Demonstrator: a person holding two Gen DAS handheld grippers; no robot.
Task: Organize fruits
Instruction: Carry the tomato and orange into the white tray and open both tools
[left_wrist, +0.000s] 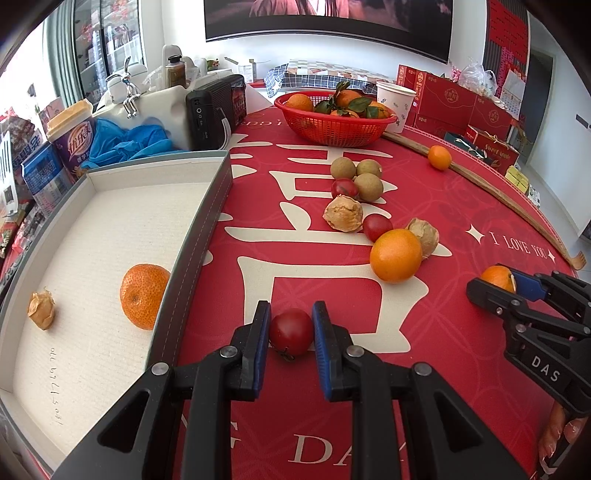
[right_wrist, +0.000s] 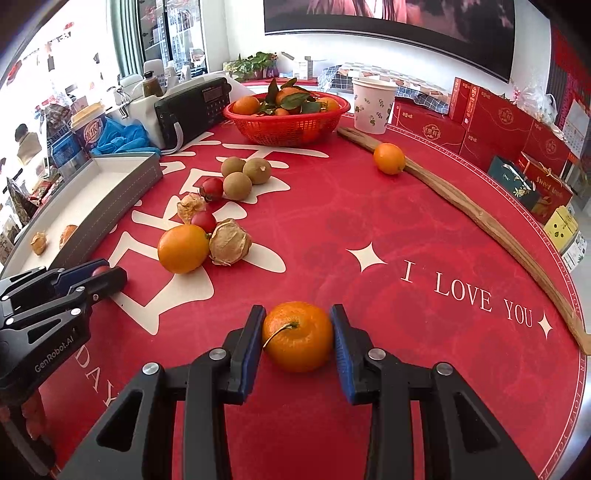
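Now left gripper (left_wrist: 290, 332) pinches tomato (left_wrist: 290, 331) on worktop (left_wrist: 461, 206), tray (left_wrist: 110, 229) at 10 o'clock; right gripper (right_wrist: 297, 334) clamps mandarin (right_wrist: 297, 336), orange (right_wrist: 183, 249) at 11 o'clock.

Bright daylight enters from the blown-out window (right_wrist: 33, 48) at left. Focus sharp throughout; strong fisheye curvature, dark vignetted corners.
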